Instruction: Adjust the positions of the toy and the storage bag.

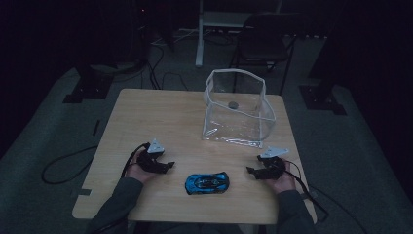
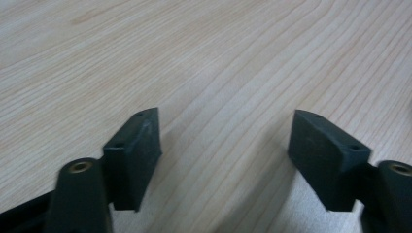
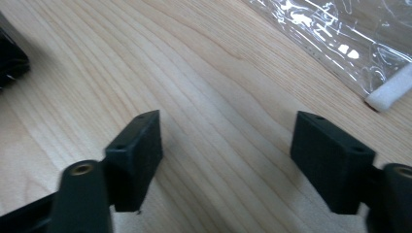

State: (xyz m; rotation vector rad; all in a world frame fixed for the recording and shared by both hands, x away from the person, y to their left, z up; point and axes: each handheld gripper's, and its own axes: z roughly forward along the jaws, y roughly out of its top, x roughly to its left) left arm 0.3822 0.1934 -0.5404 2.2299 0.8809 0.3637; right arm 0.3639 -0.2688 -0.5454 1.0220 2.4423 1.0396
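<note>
Blue toy car (image 1: pixel 207 183) between 2 hand-held grippers, left (image 1: pixel 164 166) and right (image 1: pixel 253 171), jaws apart, empty.

one blue toy car (image 1: pixel 207 183), one clear plastic bag (image 1: pixel 238 109), two grippers, one wooden table (image 1: pixel 146 117)

A light wooden counter (image 1: pixel 146 117) stands on grey carpet (image 1: pixel 44 146) in a dim room. Behind it – a dark folding chair (image 1: pixel 263 41) and a white post (image 1: pixel 199 34). Black cables (image 1: pixel 63 168) trail over the floor at the counter's left.
</note>
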